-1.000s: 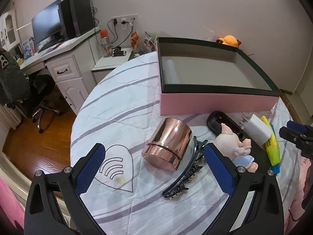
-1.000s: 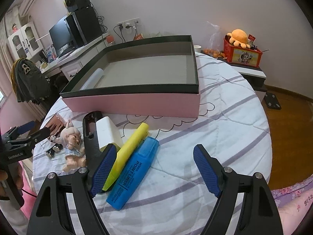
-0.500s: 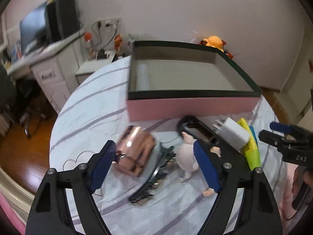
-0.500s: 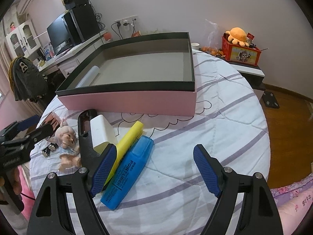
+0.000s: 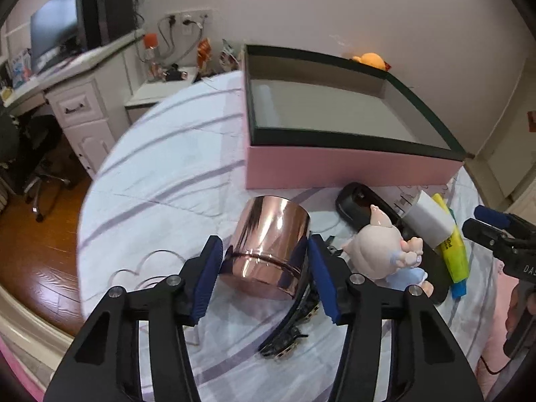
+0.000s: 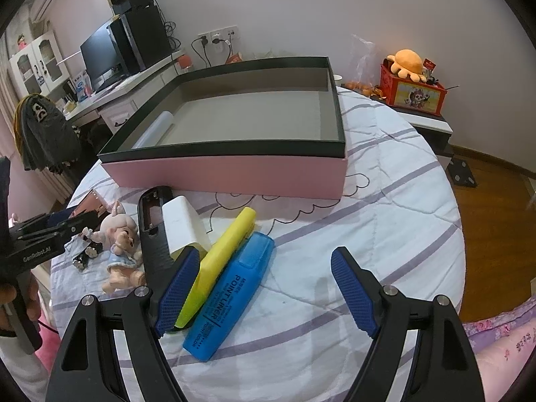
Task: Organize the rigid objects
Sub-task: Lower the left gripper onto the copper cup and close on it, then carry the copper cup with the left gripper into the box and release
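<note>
My left gripper [image 5: 264,278] is shut on a shiny rose-gold metal cup [image 5: 269,249] that lies on its side on the striped cloth; both blue pads press its sides. A black hair comb [image 5: 291,325] lies under it. A pig figurine [image 5: 382,251], a black remote shell [image 6: 152,231], a white charger block [image 6: 182,226], a yellow highlighter [image 6: 221,261] and a blue highlighter [image 6: 231,294] lie in front of the pink box [image 6: 227,167]. My right gripper [image 6: 261,294] is open and empty, just above the two highlighters.
The pink box has a dark rim and a white roll [image 6: 152,130] inside at its left wall. The round table edge drops to a wood floor [image 5: 37,244] at left. A desk with a monitor [image 5: 57,37] stands behind.
My left gripper moved in onto the rose-gold cup and closed from wide open to gripping its sides. My right gripper stayed open, with only a slight shift over the highlighters.
</note>
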